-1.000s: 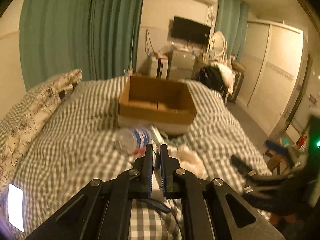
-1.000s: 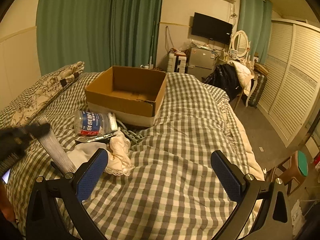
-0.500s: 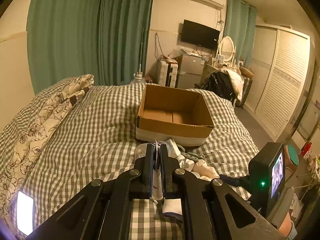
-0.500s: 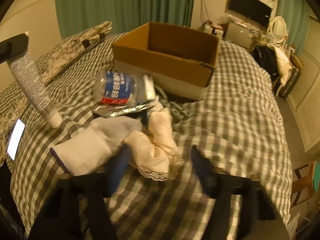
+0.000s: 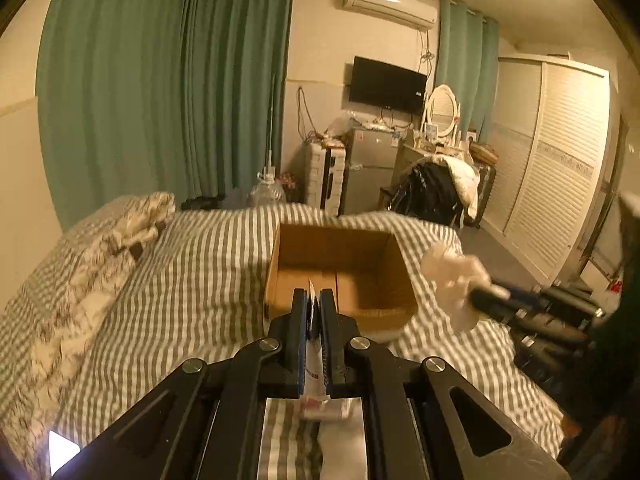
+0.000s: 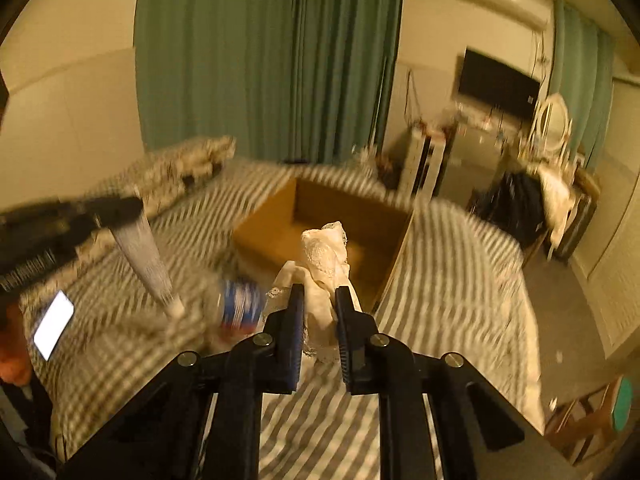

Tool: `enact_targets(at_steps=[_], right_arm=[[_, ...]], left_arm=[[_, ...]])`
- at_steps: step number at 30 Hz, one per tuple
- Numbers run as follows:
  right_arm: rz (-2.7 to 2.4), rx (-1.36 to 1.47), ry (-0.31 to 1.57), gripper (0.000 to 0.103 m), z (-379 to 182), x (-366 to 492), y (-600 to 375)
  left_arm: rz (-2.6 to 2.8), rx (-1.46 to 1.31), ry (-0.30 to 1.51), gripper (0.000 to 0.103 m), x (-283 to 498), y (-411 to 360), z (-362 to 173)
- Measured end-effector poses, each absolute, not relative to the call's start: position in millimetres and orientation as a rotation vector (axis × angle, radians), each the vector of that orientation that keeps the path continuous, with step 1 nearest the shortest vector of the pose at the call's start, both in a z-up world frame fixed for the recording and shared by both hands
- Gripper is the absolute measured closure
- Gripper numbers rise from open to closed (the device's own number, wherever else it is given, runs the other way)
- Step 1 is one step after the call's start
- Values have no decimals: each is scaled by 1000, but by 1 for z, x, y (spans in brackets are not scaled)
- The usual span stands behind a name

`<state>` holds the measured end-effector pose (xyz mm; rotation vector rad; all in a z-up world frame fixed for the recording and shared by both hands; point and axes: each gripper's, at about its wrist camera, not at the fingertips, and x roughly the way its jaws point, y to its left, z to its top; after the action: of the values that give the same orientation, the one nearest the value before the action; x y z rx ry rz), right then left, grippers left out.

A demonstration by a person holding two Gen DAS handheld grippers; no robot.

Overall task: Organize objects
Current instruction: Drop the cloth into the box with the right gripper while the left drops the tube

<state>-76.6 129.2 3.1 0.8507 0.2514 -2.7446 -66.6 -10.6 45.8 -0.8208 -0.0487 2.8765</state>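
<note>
Ahead, an open brown cardboard box (image 5: 340, 276) is seen mid-bed on the grey checked bedspread (image 5: 192, 280). A grey squeeze tube (image 6: 146, 264) is pinched by the left gripper (image 5: 314, 312); the right gripper (image 6: 319, 312), its jaws just closed, is clamped on cream lace-edged cloth (image 6: 326, 264).

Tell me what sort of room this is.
A bedroom, most likely: a bed with a checked cover and pillow, a louvred wardrobe, and a vanity mirror.

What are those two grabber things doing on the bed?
A person is tidying up. The left gripper is shut on a tube, and the right gripper, its jaws just closed, pinches a lacy cloth. Both are lifted near the empty cardboard box. A bottle lies on the bed.
</note>
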Motion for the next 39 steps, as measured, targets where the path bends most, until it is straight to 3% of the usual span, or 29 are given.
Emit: enact_targets(at_steps=[4,10,24,26,27,28,29,30,32,39], right_arm=[[-2762,758,237,89,41,-101,132],[-2767,727,211,89,54,-152,130],[-2719,969,90,87,-54,-280,148],[-2719,976,67,74,-60,-284,153],[-2726,975,56,68,-61,-284,155],[-2731,968,47,56,-61,-284,159],[-2738,958,37,48,-59,-282,162],[-2746,952,34,46,-57,-281,165],[-2770,934,43,45,-48,-272,169],[-2854,858,122,30,0,-217,169]], left_arm=[[2884,-768,-36,97,-99,-3,67],[2878,-743,-43,97,-166,11,72],[2776,-1016,-12,95,-289,29,-39],[2764,-1052,-16,94,-293,28,-46],[2763,-1070,-26,90,-293,26,-47],[2766,-1083,-31,86,-294,25,-47],[2771,-1097,-32,72,-292,23,-47],[2776,-1107,-27,51,-290,21,-45],[2815,-1084,-16,34,-279,16,-38],[2898,-1032,10,20,-220,0,-7]])
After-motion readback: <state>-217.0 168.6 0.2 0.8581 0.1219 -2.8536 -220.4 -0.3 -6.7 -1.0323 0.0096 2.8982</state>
